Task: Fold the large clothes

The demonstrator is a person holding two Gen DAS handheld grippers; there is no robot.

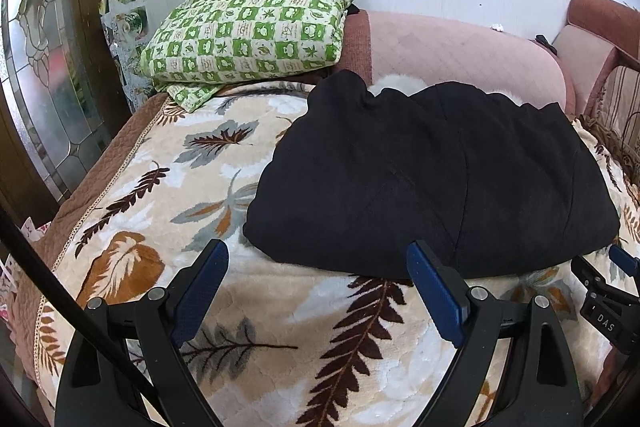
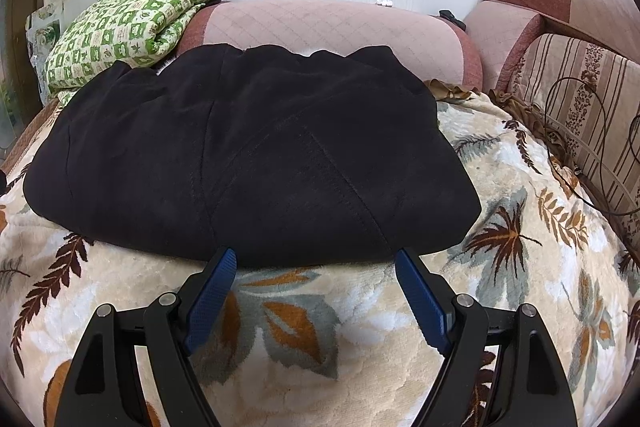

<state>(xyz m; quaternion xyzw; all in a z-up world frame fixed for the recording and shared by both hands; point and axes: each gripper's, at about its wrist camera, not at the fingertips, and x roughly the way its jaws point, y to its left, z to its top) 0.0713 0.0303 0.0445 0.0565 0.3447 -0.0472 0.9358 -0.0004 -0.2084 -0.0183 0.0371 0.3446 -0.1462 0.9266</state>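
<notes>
Two grippers are in front of me, and both have their fingers spread wide with nothing between the pads. My left gripper (image 1: 318,259) hovers over the leaf-patterned blanket (image 1: 248,311); its right fingertip (image 1: 418,253) sits just at the near hem of the black garment (image 1: 432,171), though I cannot tell whether it touches the cloth, while its left fingertip is off to the side over bare blanket, clear of the garment's corner. My right gripper (image 2: 314,259) is lined up on the same near hem, with both blue pads (image 2: 416,287) just short of the edge, and the black garment (image 2: 248,155) lies directly beyond them.

That garment is the piece I am working on. It lies on the blanket as a broad, thick bundle, already doubled over, with a rumpled far edge and some diagonal seams across its top. A little white shows behind its far edge.

Beyond the fingers and to the left, a green checked quilt (image 1: 248,27) sits folded on the end of the pink quilted cushion (image 1: 460,47), well apart from the garment. Past my right gripper's right finger there is a striped cushion (image 2: 580,99) with a thin cable looped on it. At the right edge of my left view, part of the other gripper (image 1: 612,291) shows.
</notes>
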